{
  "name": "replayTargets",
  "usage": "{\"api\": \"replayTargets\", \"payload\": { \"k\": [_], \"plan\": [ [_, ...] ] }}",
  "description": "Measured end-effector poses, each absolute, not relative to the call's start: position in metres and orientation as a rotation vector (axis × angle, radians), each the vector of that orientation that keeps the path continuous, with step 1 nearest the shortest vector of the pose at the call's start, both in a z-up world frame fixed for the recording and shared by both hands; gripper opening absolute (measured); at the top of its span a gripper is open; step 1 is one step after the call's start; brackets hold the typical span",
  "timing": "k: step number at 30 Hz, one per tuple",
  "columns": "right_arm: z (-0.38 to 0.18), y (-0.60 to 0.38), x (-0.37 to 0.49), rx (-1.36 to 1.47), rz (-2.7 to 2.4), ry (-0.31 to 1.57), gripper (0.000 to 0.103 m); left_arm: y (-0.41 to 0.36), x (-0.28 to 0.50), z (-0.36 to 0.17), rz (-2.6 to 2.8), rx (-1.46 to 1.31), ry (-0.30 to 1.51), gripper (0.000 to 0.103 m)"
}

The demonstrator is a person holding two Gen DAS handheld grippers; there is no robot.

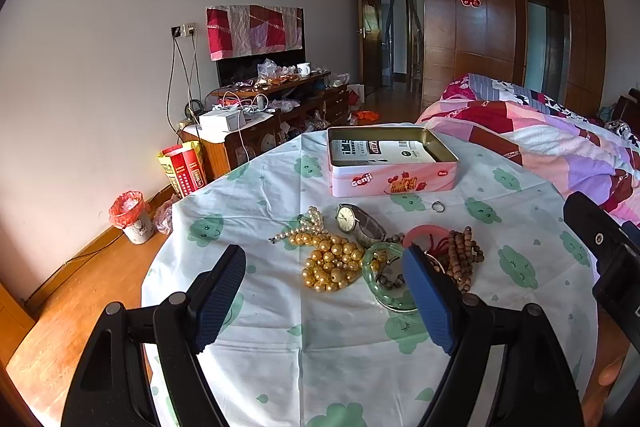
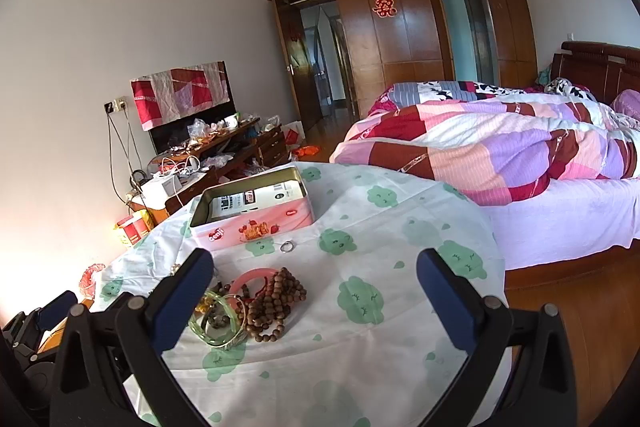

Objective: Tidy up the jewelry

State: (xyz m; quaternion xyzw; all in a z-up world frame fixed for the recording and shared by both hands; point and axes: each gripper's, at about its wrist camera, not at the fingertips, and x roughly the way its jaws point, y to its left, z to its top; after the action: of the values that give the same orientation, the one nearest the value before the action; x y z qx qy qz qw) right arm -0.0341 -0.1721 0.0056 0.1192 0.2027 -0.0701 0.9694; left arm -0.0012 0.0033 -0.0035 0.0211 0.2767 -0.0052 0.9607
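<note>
Pink and open-topped, the biscuit tin [image 1: 394, 163] sits toward the far side of the surface [image 1: 280, 327], which is draped in a white cloth printed with green clouds. Just in front of the tin lies a small silver ring [image 1: 438, 206] on its own. Nearer than the tin, the rest of the jewelry is heaped together: a gold bead necklace [image 1: 332, 263], a string of white pearls [image 1: 308, 225] touching it on the tin's side, a wristwatch [image 1: 352, 221], a green bangle [image 1: 380, 279], a pink bangle [image 1: 424, 233] and brown wooden beads [image 1: 462, 259]. The left tongs [image 1: 324, 301] hang above the heap with jaws spread wide, holding nothing. The right tongs [image 2: 316, 301] are also wide and empty, over the cloth on the bed's side of the heap.
</note>
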Motion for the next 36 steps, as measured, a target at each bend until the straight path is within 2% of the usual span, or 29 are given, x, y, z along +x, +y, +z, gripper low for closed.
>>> {"api": "replayTargets", "payload": {
  "k": [36],
  "plan": [
    [0.0044, -0.1741, -0.0353, 0.246, -0.142, 0.411, 0.103, 0.004, -0.0003, -0.0071, -0.009, 0.049, 0.571, 0.081]
  ]
}}
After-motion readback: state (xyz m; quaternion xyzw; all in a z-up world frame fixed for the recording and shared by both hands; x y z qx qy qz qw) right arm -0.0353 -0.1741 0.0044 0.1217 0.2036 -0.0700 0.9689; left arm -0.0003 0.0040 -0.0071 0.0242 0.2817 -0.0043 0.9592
